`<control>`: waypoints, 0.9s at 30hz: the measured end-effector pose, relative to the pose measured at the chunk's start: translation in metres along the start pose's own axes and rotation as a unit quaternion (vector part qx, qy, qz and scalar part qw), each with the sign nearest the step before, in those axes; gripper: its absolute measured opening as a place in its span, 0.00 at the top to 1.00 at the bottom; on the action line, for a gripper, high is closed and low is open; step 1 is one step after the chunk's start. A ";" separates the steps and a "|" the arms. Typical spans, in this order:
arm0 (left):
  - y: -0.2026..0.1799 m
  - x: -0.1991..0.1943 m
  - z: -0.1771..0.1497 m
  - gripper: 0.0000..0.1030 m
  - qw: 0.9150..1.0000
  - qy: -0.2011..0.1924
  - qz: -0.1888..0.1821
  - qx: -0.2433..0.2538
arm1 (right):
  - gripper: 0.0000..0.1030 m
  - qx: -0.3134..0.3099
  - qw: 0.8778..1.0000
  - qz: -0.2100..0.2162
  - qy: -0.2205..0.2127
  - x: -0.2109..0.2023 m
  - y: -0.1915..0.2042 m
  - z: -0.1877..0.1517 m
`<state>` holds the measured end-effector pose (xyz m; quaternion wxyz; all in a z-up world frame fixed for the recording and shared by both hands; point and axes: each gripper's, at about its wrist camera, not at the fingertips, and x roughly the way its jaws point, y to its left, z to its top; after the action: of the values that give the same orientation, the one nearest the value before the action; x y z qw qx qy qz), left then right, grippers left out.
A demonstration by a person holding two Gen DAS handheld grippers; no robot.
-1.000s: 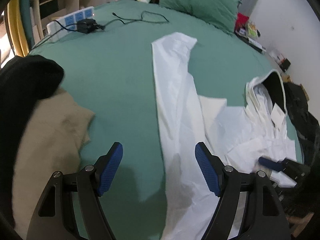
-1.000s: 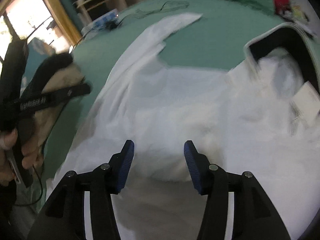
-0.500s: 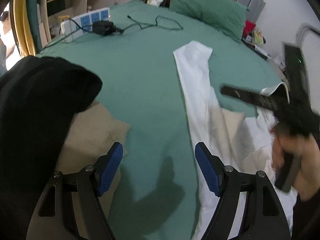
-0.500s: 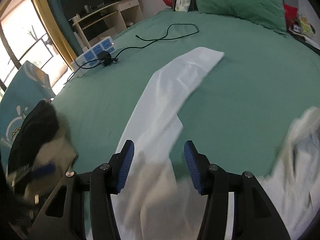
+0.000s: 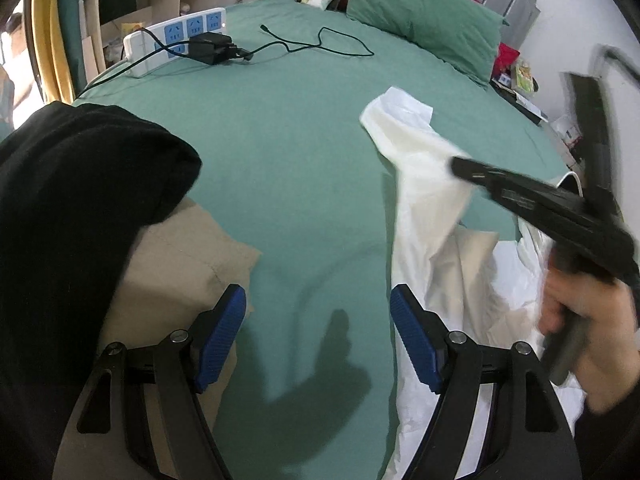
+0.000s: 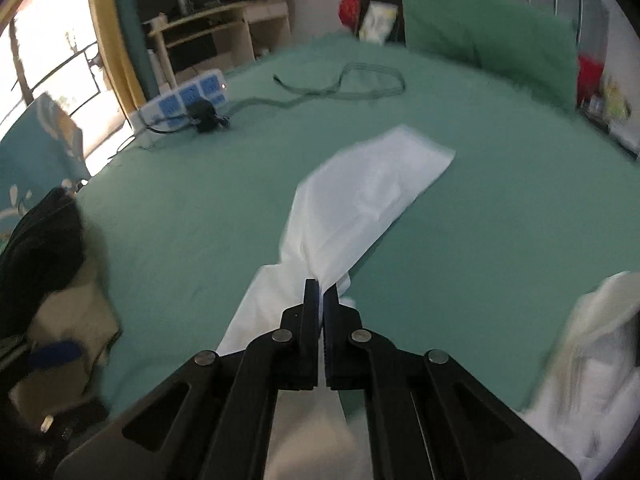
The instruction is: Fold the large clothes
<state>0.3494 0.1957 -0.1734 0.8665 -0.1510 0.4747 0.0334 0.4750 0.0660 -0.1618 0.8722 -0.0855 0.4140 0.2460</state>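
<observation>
A white shirt point(image 5: 432, 224) lies spread on the green bed, one long sleeve point(image 6: 360, 196) stretched toward the pillows. My right gripper point(image 6: 321, 292) is shut on the sleeve partway along it and lifts the cloth a little; it also shows in the left wrist view point(image 5: 460, 168), blurred, over the sleeve. My left gripper point(image 5: 316, 332) is open and empty, low over bare green sheet just left of the shirt's edge. The shirt's body point(image 6: 592, 344) is bunched at the right.
A folded beige garment point(image 5: 172, 256) with a black garment point(image 5: 68, 200) on it lies at the left. A white power strip point(image 5: 176, 40) with a black charger and cable point(image 5: 320, 44) sits at the far side. A green pillow point(image 5: 428, 12) lies at the headboard.
My right gripper has moved onto the sleeve and shut on it; it was open before. The sleeve is now bunched and raised. My left gripper has stayed open, shifted slightly left.
</observation>
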 end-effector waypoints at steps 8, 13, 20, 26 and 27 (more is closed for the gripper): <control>-0.029 0.010 -0.024 0.24 0.999 0.031 -0.019 0.038 | 0.98 0.024 1.000 -0.017 0.007 -0.105 0.004 -0.079; -0.042 0.011 -0.038 0.24 0.997 0.042 -0.033 0.048 | 0.97 0.065 0.994 0.028 0.081 -0.111 0.007 -0.154; -0.037 0.008 -0.030 0.24 0.999 0.026 -0.023 0.035 | 0.28 0.078 0.997 0.018 0.020 -0.135 -0.026 -0.136; -0.031 0.018 -0.017 0.24 0.999 0.022 -0.021 0.013 | 0.27 0.109 0.993 0.046 0.000 -0.082 -0.063 -0.068; -0.030 0.019 -0.015 0.24 0.999 0.022 -0.021 0.011 | 0.27 0.119 0.991 0.056 0.008 -0.068 -0.068 -0.062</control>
<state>0.3538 0.1616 -0.1902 0.8581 -0.1522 0.4903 0.0065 0.4303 -0.0394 -0.1531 0.8576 0.0398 0.4516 0.2429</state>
